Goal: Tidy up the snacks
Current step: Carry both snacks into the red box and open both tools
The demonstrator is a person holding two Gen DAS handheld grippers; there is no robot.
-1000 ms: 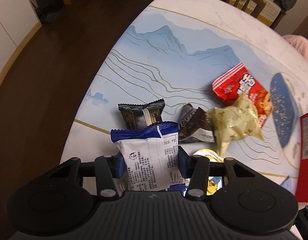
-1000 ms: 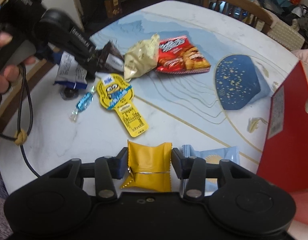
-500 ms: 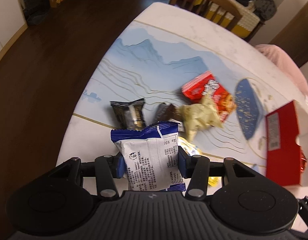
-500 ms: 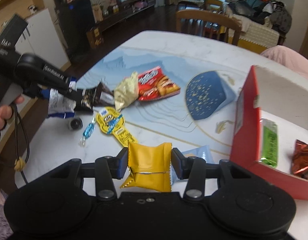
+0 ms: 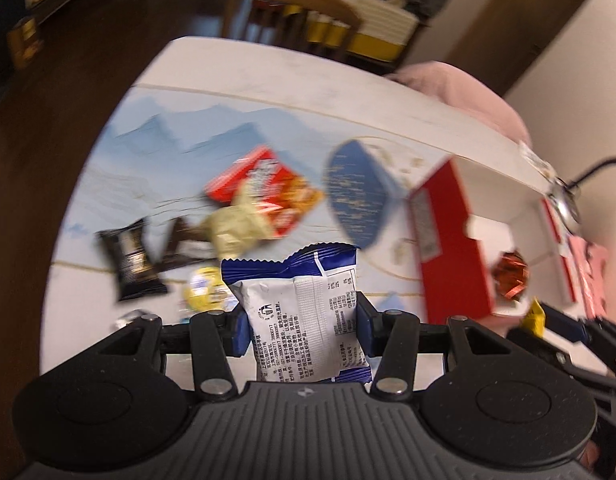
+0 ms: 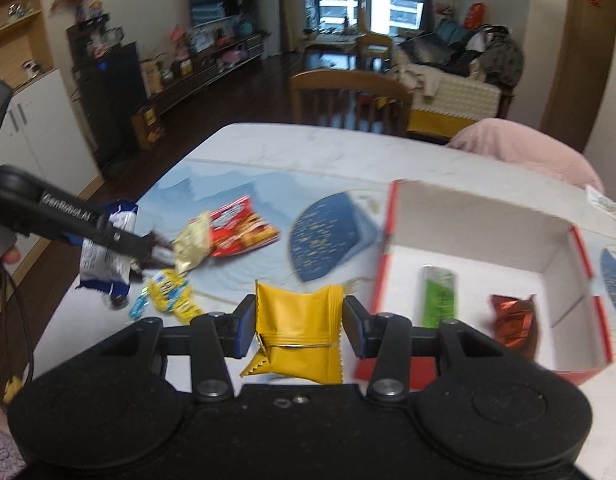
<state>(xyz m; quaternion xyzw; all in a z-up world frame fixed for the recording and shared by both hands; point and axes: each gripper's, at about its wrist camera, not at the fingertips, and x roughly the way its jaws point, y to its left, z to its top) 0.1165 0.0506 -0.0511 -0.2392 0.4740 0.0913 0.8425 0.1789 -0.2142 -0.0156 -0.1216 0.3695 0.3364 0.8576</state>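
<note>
My left gripper (image 5: 301,320) is shut on a blue-and-white snack packet (image 5: 303,300), held upright above the table. In the right wrist view that same gripper (image 6: 107,236) and its packet (image 6: 103,258) hang at the left. My right gripper (image 6: 299,324) is shut on a yellow packet (image 6: 297,336), just left of the open red box (image 6: 382,264). A green packet (image 6: 438,296) and a copper foil packet (image 6: 512,320) lie inside the box. The left wrist view shows the box (image 5: 448,240) to the right.
Loose snacks lie left of the box: a red chip bag (image 6: 239,232), a cream packet (image 6: 193,244), a black packet (image 5: 131,260), a yellow lollipop card (image 6: 171,292) and a blue candy (image 6: 137,306). A wooden chair (image 6: 348,96) stands behind the table.
Both grippers have risen with their packets still gripped. Both views have swung right, bringing the red box and its inside into sight.
</note>
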